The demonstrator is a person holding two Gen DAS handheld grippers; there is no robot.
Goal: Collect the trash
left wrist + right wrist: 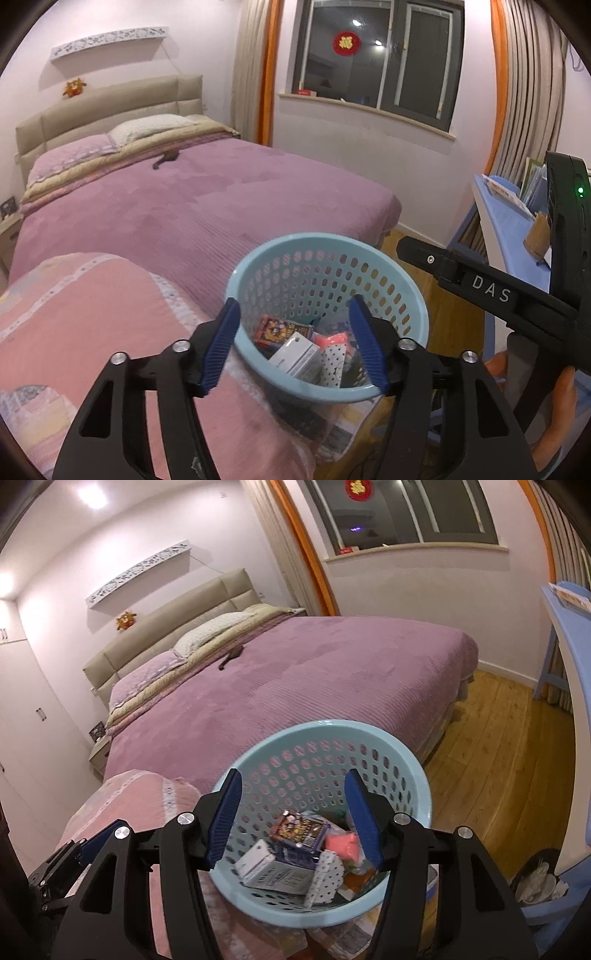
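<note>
Both the left gripper and right gripper, fingers partly open and empty, straddle the light, stiff-rimmed basket; grasp its rim, not the loose boxes between the fingers

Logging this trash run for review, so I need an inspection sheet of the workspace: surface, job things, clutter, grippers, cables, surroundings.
Surface: pink quilt at the bed's foot; purple bedspread beyond.
Job's things: light blue basket holding a white box, a dark printed box, a pink item and a dotted item.
Clutter: small dark object on the bedspread.
Grippers: left gripper open; right gripper open; both empty, over the basket.
Cables: nothing seen.
Surroundings: window, curtains, wooden floor, blue desk.
</note>
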